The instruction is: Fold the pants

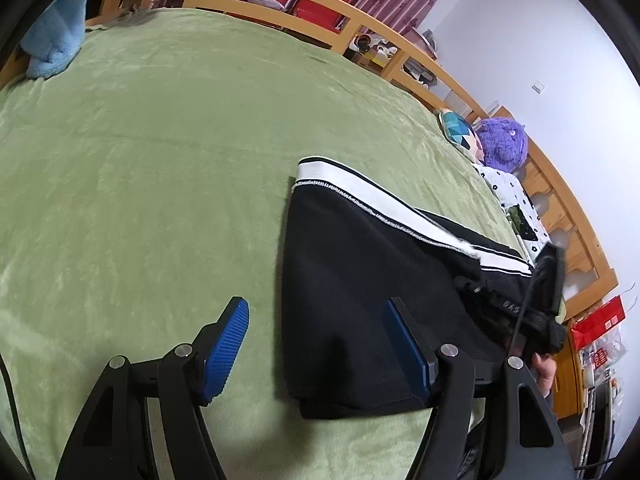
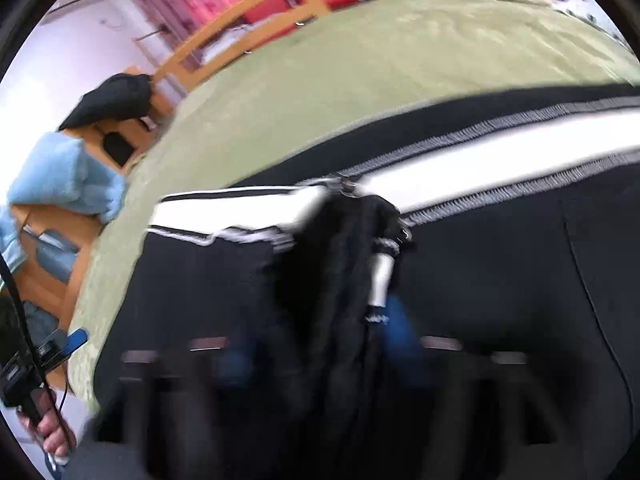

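Black pants (image 1: pixel 360 280) with a white side stripe (image 1: pixel 380 196) lie partly folded on the green bed cover (image 1: pixel 160 160). My left gripper (image 1: pixel 316 344) is open and empty, low over the pants' near-left corner, one blue pad on the cover and one over the cloth. My right gripper (image 2: pixel 320 344) is blurred by motion and is shut on a bunched fold of the pants (image 2: pixel 344 264), lifting it. The right gripper also shows in the left wrist view (image 1: pixel 548 280) at the pants' right end.
A wooden bed rail (image 1: pixel 304 4) runs along the far side. A light blue towel (image 1: pixel 52 40) hangs at the far left corner. A patterned cushion (image 1: pixel 460 132) and a purple plush toy (image 1: pixel 502 144) lie at the bed head.
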